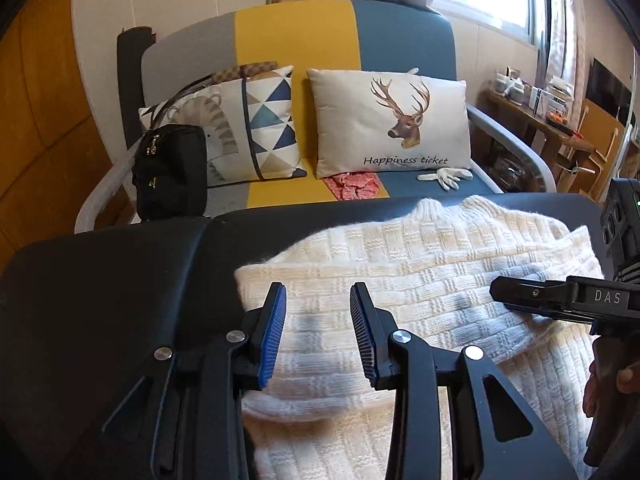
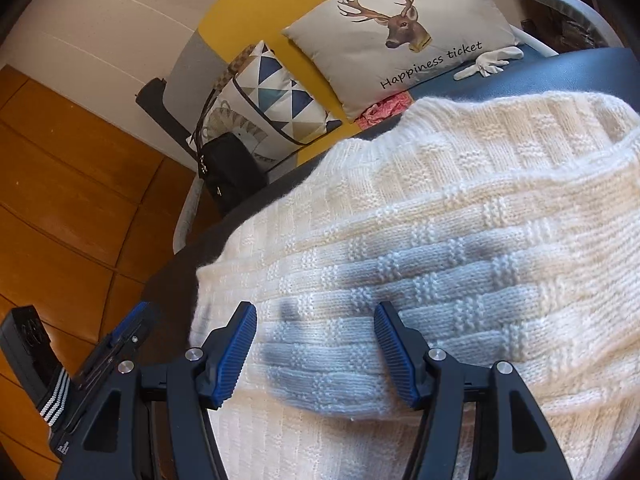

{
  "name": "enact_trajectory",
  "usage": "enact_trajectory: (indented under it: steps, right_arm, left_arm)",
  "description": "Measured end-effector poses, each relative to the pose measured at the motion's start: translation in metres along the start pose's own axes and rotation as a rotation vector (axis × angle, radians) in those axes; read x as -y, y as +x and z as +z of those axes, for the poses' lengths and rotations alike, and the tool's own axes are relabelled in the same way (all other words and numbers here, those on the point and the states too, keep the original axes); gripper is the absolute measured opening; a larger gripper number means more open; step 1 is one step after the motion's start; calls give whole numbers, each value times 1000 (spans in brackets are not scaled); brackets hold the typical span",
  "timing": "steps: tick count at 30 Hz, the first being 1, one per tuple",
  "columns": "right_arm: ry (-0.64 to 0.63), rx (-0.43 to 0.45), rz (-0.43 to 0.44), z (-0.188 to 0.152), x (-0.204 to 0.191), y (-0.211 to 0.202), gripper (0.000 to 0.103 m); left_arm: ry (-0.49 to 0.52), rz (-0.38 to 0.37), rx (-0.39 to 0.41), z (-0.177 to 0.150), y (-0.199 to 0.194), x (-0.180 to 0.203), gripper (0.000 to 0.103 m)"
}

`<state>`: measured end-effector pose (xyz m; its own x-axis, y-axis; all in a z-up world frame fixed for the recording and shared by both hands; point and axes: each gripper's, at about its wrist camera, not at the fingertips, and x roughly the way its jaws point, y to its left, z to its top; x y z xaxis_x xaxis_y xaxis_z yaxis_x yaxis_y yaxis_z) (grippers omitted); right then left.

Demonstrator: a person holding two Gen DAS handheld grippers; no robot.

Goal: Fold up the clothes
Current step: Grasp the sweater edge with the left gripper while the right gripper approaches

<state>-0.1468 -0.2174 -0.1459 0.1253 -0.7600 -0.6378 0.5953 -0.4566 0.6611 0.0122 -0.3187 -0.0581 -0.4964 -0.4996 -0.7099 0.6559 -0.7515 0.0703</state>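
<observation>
A cream basket-weave knit sweater lies folded on a black padded table, one layer doubled over the part nearest me. My left gripper hovers over the sweater's left end, jaws apart, with nothing between the blue pads. My right gripper comes in from the right, low over the knit. In the right wrist view the sweater fills the frame. The right gripper stands wide open just above the folded edge and holds nothing. The left gripper shows at the lower left, beside the sweater's end.
Behind the table stands a grey, yellow and blue sofa with a deer cushion, a triangle-pattern cushion, a black bag, a white glove and a red cloth. A cluttered wooden desk stands at right, wood floor at left.
</observation>
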Motion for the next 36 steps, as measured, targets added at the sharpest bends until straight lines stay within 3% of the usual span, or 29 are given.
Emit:
enact_trajectory:
  steps: [3, 7, 9, 12, 15, 16, 21, 23, 26, 31, 34, 36]
  right_arm:
    - [-6, -7, 1, 0, -1, -3, 62]
    - [-45, 50, -22, 8, -1, -32, 62]
    - [-61, 86, -112, 15, 4, -46, 62]
    - [-148, 113, -264, 22, 9, -56, 62]
    - [-201, 84, -421, 24, 20, -48, 62]
    - [-206, 51, -464, 24, 28, -41, 62]
    - [-234, 63, -436, 25, 30, -45, 62]
    - [-255, 84, -399, 34, 21, -45, 62]
    - [-285, 88, -429, 53, 16, -29, 62]
    - [-266, 33, -431, 82, 24, -3, 62]
    - [-287, -10, -362, 102, 23, -3, 62]
    - [-252, -71, -263, 118, 30, -3, 63]
  left_arm:
    - [-18, -11, -31, 3, 11, -2, 36]
    - [-149, -100, -88, 14, 33, -28, 36]
    - [-209, -140, -107, 20, 47, -40, 36]
    - [-198, -76, -149, 21, 72, -44, 36]
    - [-167, -17, -236, 12, 106, -46, 36]
    - [-155, -17, -210, 11, 105, -45, 36]
    - [-160, -75, -111, 15, 81, -41, 36]
    - [-139, -64, -109, 20, 84, -36, 36]
    - [-137, -47, -152, 24, 95, -32, 36]
    - [-123, -260, -186, 48, 105, -16, 36]
    - [-10, -339, -223, 69, 118, 10, 36]
    - [33, -373, -255, 84, 131, 24, 36]
